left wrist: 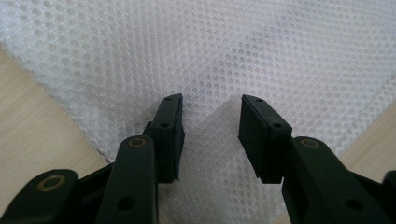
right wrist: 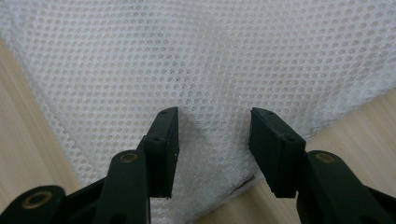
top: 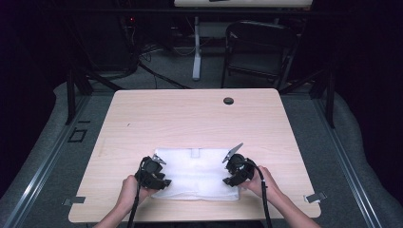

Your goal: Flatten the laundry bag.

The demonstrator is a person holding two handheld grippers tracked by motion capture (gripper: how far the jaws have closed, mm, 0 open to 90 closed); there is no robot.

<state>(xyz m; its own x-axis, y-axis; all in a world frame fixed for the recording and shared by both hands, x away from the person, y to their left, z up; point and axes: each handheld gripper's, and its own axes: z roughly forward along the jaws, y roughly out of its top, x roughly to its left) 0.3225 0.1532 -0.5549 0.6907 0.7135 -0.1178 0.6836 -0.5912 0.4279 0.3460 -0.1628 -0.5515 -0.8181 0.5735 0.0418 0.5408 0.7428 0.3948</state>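
Note:
A white mesh cloth (top: 197,173) lies flat on the near half of the wooden table (top: 190,114). My left gripper (top: 153,173) sits low over the cloth's near left corner, held by a hand. Its jaws stand apart in the left gripper view (left wrist: 211,105), with mesh (left wrist: 233,56) under and between them and the pads not pressing on it. My right gripper (top: 236,172) is over the near right corner. Its jaws are also apart (right wrist: 214,116), straddling the mesh (right wrist: 187,60) close to the cloth's edge.
A small tab (top: 195,153) shows on the cloth's far edge. A black round grommet (top: 228,100) sits near the table's far edge. Metal clips (top: 314,197) (top: 73,201) stick out at the near corners. A dark chair (top: 259,47) stands behind the table.

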